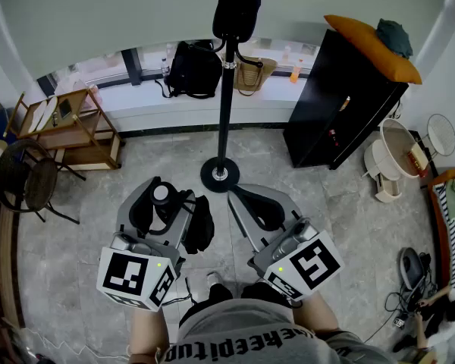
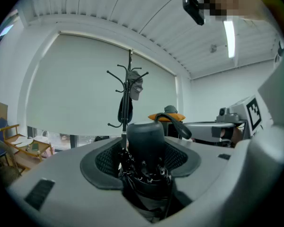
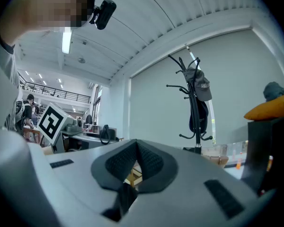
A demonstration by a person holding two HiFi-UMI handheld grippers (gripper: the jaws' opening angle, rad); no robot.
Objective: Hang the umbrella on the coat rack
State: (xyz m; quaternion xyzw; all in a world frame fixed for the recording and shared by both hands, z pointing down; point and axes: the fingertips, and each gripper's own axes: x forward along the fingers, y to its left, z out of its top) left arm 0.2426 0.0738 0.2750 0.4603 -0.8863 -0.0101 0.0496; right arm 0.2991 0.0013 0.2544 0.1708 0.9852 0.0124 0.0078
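A folded black umbrella [image 1: 200, 230] lies between the jaws of my left gripper [image 1: 171, 191], which is shut on it. In the left gripper view its round handle end [image 2: 146, 134] and strap loop stick out past the left gripper [image 2: 142, 151]. The black coat rack [image 1: 225, 105] stands straight ahead on a round base [image 1: 218, 175], a short way beyond both grippers. A grey cap [image 2: 135, 85] and a dark bag hang on its hooks. My right gripper [image 1: 259, 197] is beside the left one, shut and empty; the right gripper [image 3: 135, 162] shows its pads meeting, with the coat rack [image 3: 197, 103] ahead on the right.
A black cabinet [image 1: 341, 101] with an orange cushion [image 1: 371, 45] stands right of the rack. A wooden shelf [image 1: 68, 127] and a round black chair [image 1: 23, 177] are at the left. A black bag [image 1: 191, 68] and a woven bag [image 1: 254, 73] sit on the window sill.
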